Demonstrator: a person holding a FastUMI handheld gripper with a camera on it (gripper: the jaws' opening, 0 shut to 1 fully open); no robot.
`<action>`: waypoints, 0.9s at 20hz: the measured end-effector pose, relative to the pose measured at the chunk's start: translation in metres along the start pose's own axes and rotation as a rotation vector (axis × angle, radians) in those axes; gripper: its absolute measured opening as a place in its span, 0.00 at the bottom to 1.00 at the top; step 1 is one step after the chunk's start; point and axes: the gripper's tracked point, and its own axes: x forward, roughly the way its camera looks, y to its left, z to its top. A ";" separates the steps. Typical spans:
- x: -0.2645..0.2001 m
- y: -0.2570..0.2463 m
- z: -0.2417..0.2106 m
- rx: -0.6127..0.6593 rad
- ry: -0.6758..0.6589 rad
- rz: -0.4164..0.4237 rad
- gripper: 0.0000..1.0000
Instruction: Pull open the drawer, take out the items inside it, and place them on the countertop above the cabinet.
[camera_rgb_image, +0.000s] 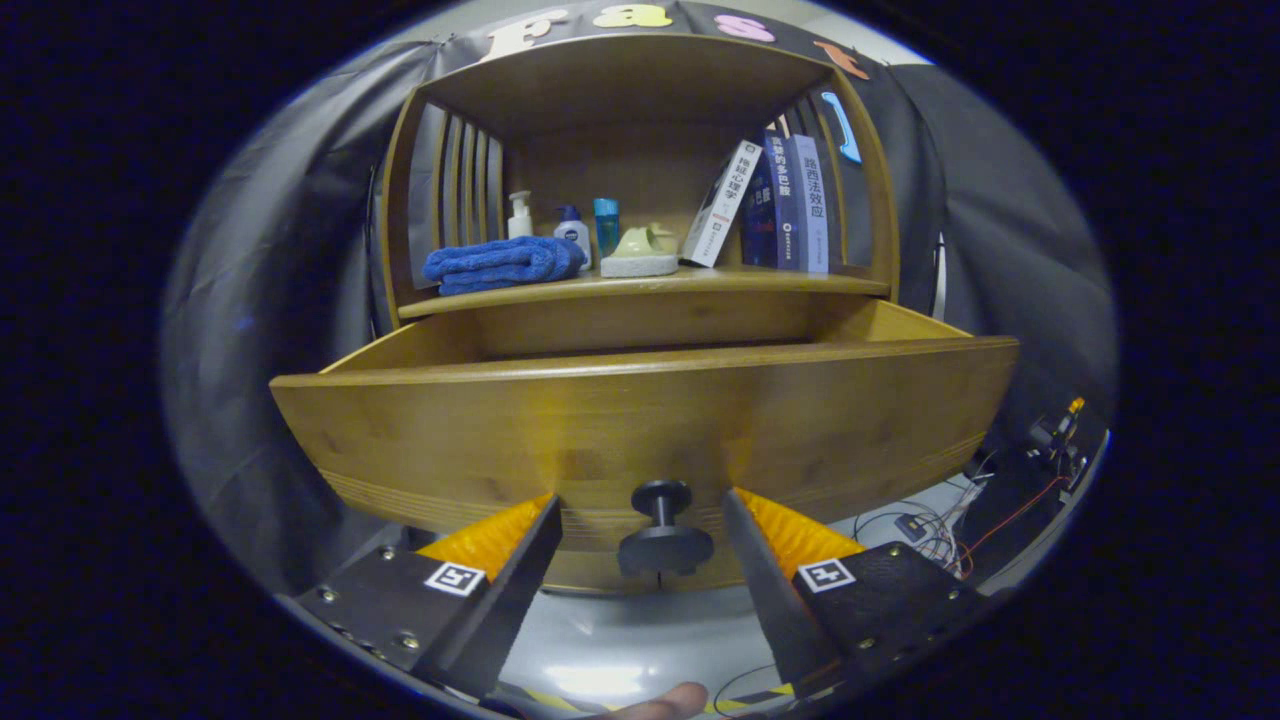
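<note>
The drawer (640, 420) is seen pulled well out from the wooden cabinet (640, 90). Its round knob (662, 525) sits between the two fingers of the claw (645, 525). The claw is held wide open, with a gap on each side of the knob, so nothing is gripped. It looks as if the knob has just been let go, or is only being framed by the fingers.

The inside of the drawer is hidden by its tall front board, so the items inside cannot be seen. To reach them, the claw will likely have to be lifted up and over the front board.

Above the drawer is the tabletop (640, 285) where the items are meant to be put. Some of it is already taken: a folded blue towel (500, 265) lies at one end, small bottles (565, 230) stand behind it, a pale sponge-like thing (640, 258) rests in the middle, and books (775, 205) lean at the other end. Free room is left along the front edge.

A fingertip (665, 702) of the person is seen below the claw.
</note>
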 end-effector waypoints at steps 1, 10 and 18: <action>0.005 -0.001 0.001 -0.017 0.016 -0.007 0.98; 0.059 0.003 0.021 -0.109 0.042 -0.053 0.99; 0.091 0.005 0.029 -0.102 0.028 -0.056 0.99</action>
